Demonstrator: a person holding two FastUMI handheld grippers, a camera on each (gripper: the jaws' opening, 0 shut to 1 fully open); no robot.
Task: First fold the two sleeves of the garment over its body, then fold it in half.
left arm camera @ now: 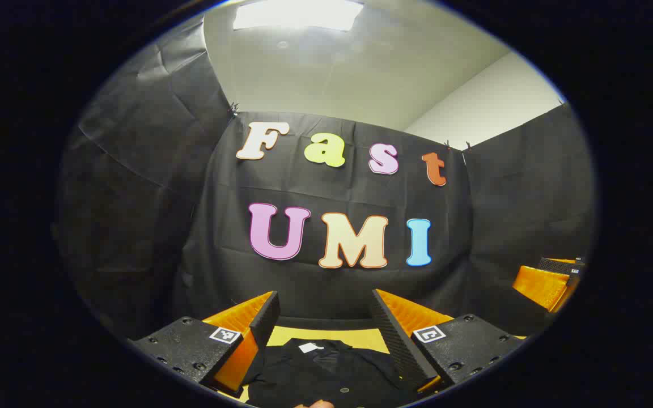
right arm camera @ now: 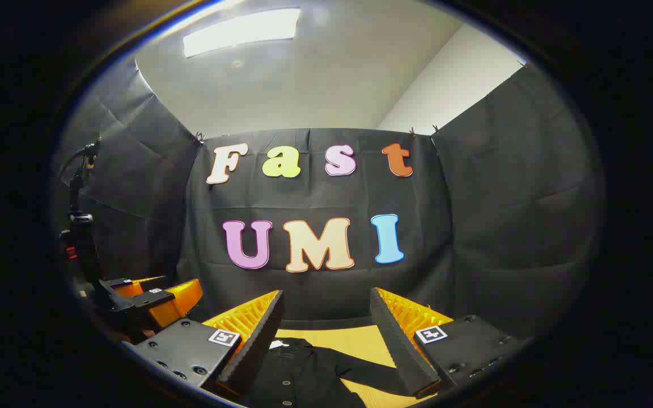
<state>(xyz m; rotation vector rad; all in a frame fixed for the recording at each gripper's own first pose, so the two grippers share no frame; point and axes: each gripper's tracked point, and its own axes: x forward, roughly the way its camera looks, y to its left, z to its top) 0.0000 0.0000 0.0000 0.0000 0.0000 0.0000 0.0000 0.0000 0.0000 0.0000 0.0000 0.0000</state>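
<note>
A black button-front garment [left arm camera: 326,371] lies flat on the yellow table [left arm camera: 335,338], collar and white neck label [left arm camera: 309,347] toward the back wall. My left gripper [left arm camera: 325,297] hovers open above it, the collar showing between its fingers. My right gripper [right arm camera: 326,294] is also open and holds nothing. Below it lies the garment [right arm camera: 295,368], with one sleeve [right arm camera: 372,371] stretched out to the right over the table [right arm camera: 360,343]. The right gripper [left arm camera: 548,281] appears at the right edge of the left gripper view. The left gripper [right arm camera: 153,297] appears at the left of the right gripper view.
Black cloth walls close the booth at the back and on both sides. A dark stand with a cable [right arm camera: 80,226] rises behind the left gripper in the right gripper view. A bit of a hand [left arm camera: 315,404] shows at the bottom edge of the left gripper view.
</note>
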